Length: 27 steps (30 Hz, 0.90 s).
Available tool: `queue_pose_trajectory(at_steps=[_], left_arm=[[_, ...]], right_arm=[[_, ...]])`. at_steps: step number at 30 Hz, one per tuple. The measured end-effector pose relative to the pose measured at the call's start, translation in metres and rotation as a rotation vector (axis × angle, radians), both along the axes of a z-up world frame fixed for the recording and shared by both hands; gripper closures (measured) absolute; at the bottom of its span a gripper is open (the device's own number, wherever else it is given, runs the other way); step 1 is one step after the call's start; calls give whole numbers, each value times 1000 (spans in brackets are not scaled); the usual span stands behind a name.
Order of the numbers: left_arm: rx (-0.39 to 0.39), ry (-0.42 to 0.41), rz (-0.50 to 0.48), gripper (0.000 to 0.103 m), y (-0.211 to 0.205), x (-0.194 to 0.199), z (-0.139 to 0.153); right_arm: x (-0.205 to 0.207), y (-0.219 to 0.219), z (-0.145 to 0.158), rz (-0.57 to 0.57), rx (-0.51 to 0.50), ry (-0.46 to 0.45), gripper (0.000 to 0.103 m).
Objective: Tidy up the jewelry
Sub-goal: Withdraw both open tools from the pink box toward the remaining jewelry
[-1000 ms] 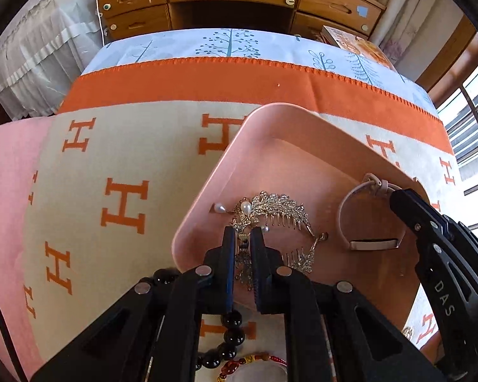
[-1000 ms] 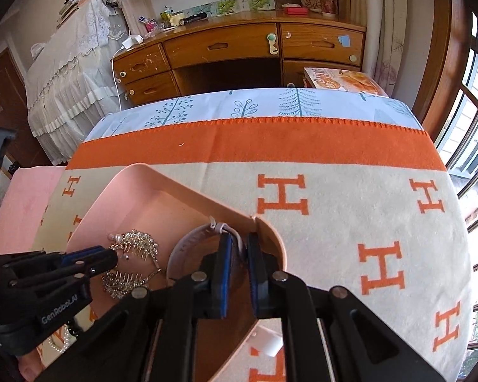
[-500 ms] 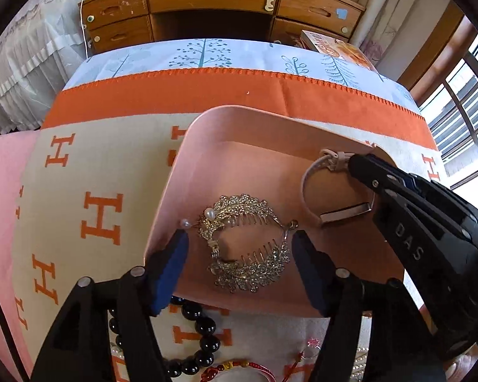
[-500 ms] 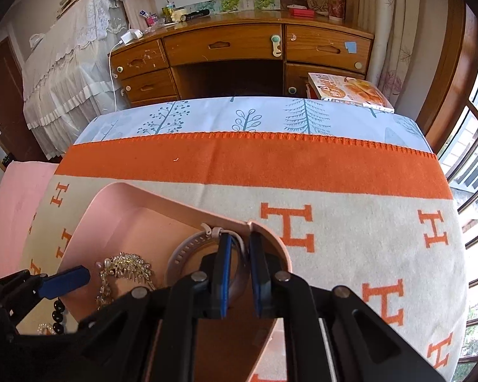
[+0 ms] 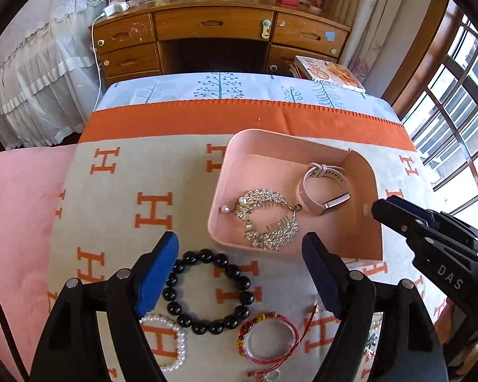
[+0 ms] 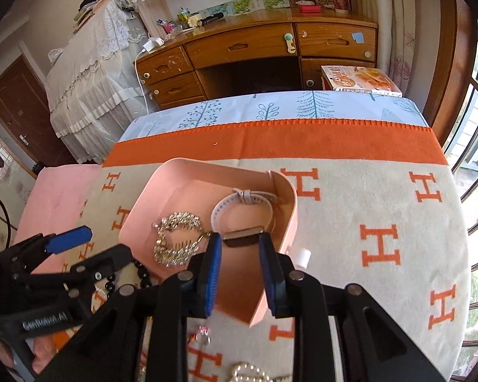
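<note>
Two handheld grippers are hovering over a pink tray [image 5: 374, 172] at centre right of the left wrist view, their jaws opening and holding nothing. The left gripper [image 5: 240, 273] is spreading wide above a black bead bracelet [image 5: 208, 289] at lower centre of that view; the right gripper [image 6: 239, 270] is parting narrowly just in front of a pale watch [image 6: 242, 210], whose dark face is sitting just beyond its blue pads [image 6: 213, 273], not pressed. Already lying in the tray are the watch and a silver crystal hair comb [image 5: 267, 218] with pearl tips, glittering and toothed, resting close beside the strap. Waiting on the orange-lettered blanket [image 5: 111, 210] along the bottom edge are the black beads, a pearl bracelet [image 5: 175, 347] and a red woven cord bracelet [image 5: 267, 334]. The risks, judging from this layout: the comb's teeth snagging the strap or a descending finger; the right gripper's fingers nudging the tray's wall on the soft blanket; round beads rolling out of a shallow pinch; the overlapping bracelets coming up together
</note>
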<state>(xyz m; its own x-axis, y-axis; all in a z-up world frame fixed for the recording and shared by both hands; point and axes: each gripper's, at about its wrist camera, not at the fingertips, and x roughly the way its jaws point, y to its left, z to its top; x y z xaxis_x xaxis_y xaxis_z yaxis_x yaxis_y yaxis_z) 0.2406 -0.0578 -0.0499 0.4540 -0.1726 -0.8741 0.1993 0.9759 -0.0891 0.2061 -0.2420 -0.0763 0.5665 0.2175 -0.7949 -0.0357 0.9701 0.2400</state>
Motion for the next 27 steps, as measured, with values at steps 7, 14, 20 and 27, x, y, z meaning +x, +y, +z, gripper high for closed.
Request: queue_pose_trajectory(at_steps=[7,14,20,27], left_arm=[[-26,-109,24,25,49,-54,32],[-26,-196,55,25,88,-108,52],[-52,-220,64,25,113,-145,52],[-96,-125,68,25,135,-166,21]], right_arm=[[-71,8,25,35,15,-72,78],[-127,18,42,68,32,-150,78],[-158,14,48,49,73,-170,78],[-182,13,41,17,-4,-130,78]])
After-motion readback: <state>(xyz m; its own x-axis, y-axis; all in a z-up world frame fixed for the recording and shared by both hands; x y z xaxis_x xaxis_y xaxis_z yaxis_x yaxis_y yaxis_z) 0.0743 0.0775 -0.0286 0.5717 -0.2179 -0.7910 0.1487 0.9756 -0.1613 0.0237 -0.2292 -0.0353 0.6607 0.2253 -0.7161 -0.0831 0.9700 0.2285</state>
